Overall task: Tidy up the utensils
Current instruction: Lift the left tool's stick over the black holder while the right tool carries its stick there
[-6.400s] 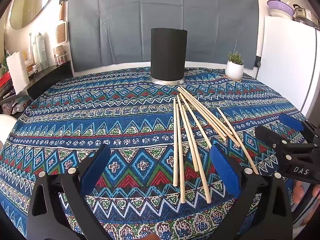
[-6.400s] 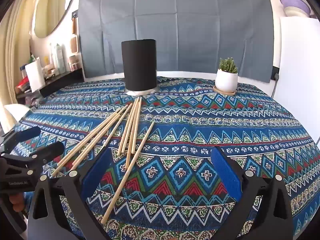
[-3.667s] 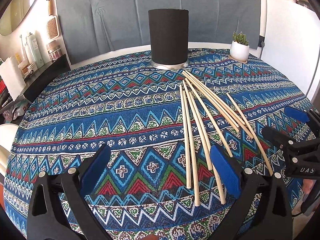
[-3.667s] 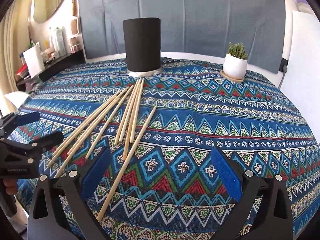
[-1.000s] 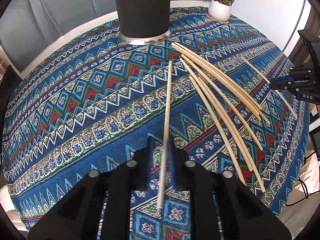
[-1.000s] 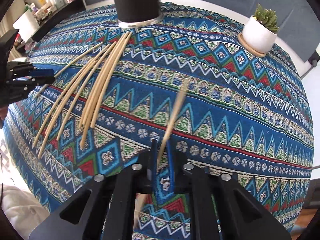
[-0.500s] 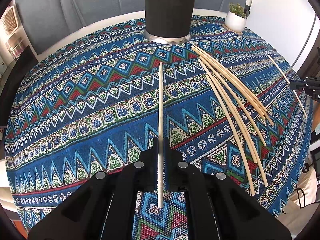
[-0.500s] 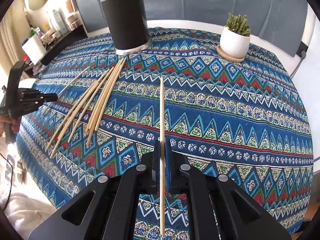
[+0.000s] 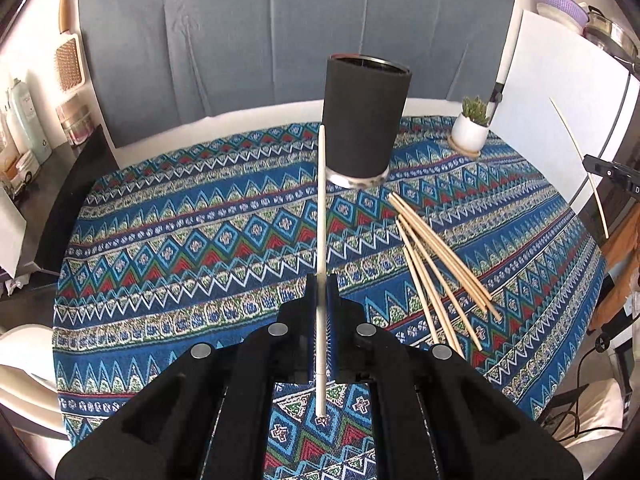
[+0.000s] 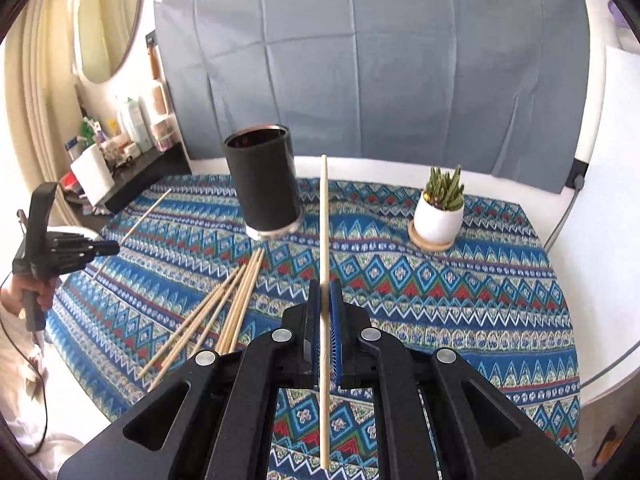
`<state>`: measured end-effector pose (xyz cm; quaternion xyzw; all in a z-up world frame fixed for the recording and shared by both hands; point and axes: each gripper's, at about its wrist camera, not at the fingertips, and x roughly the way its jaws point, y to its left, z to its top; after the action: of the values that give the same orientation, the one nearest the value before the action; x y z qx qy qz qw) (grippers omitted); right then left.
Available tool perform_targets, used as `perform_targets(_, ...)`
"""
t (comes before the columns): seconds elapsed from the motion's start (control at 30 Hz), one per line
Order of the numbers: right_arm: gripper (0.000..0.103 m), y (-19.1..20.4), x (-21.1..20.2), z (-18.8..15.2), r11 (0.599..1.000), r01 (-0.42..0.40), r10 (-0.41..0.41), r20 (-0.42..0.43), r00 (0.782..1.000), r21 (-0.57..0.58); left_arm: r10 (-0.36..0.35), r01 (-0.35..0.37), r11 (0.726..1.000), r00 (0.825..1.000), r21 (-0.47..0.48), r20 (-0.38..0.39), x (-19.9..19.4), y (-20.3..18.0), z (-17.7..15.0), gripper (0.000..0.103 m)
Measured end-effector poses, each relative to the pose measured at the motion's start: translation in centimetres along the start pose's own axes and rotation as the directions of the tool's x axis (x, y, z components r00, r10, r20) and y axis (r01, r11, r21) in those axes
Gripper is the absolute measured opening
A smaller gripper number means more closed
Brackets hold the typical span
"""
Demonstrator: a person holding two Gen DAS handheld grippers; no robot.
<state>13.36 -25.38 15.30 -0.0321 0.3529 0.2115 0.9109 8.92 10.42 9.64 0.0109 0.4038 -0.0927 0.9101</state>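
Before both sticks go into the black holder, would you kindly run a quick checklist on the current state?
1. Left gripper shut on its stick: ok.
2. Right gripper shut on its stick: ok.
3. Black holder upright on the tablecloth, mouth open: ok.
4. Holder interior free of obstruction: cannot tell, dark inside.
5. Stick tips above the holder's rim: not ok, neither is over the mouth yet.
6. Loose sticks lying clear of the holder's base: ok.
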Motion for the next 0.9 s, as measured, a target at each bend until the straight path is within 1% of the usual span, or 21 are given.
perform_targets(0.07,0.005,0.2,-0.3,1.1,1.0,-0.018,0.018,0.045,0.999,-0.005,-0.009,0.008,1.0,0.999,0.005,0.049,-1.2,0.0,1.2,0.005)
perform_targets(0.13,0.005,0.4,-0.5,2.3,0.999,-0.047,0.049,0.089,0.995,-0.016,-0.017,0.019,1.0,0.994,-0.018,0.111,-2.3,0.3,2.7,0.005)
perform_targets(0.2,0.005,0.8,-0.7,3.5,0.998,-0.06,0.064,0.138,0.988,-0.036,-0.033,0.04,0.998,0.987,-0.039,0.157,-2.9,0.5,4.1,0.005)
perform_targets(0.3,0.005,1.0,-0.7,5.4,0.995,-0.092,0.098,0.201,0.975,-0.039,-0.064,0.078,0.996,0.969,-0.051,0.241,-3.8,0.5,6.3,0.005)
perform_targets(0.4,0.005,1.4,-0.2,7.4,0.993,-0.114,0.119,0.258,0.959,-0.033,-0.08,0.098,0.995,0.943,-0.037,0.323,-4.4,0.1,8.1,0.005)
perform_targets(0.5,0.005,2.2,0.9,9.2,0.99,-0.133,0.139,0.309,0.941,-0.039,-0.115,0.137,0.99,0.907,-0.025,0.405,-4.6,-0.1,9.8,0.005)
perform_targets(0.63,0.005,3.2,2.9,11.3,0.985,-0.165,0.171,0.382,0.908,-0.047,-0.165,0.189,0.982,0.851,0.001,0.498,-3.7,-0.6,11.7,0.005)
perform_targets(0.7,0.005,3.4,4.2,12.3,0.98,-0.194,0.19,0.412,0.891,-0.032,-0.2,0.23,0.973,0.816,0.013,0.541,-2.9,-0.9,12.8,0.005)
perform_targets(0.77,0.005,3.5,5.4,13.2,0.974,-0.225,0.211,0.444,0.871,-0.02,-0.223,0.249,0.968,0.782,0.036,0.582,-2.1,-1.4,13.8,0.005)
perform_targets(0.83,0.005,3.7,6.9,13.9,0.974,-0.225,0.207,0.467,0.86,-0.018,-0.237,0.267,0.963,0.746,0.047,0.622,-1.0,-1.7,14.7,0.005)
perform_targets(0.9,0.005,3.7,8.2,14.6,0.967,-0.256,0.231,0.487,0.842,-0.017,-0.275,0.318,0.947,0.712,0.053,0.646,0.0,-1.5,15.8,0.005)
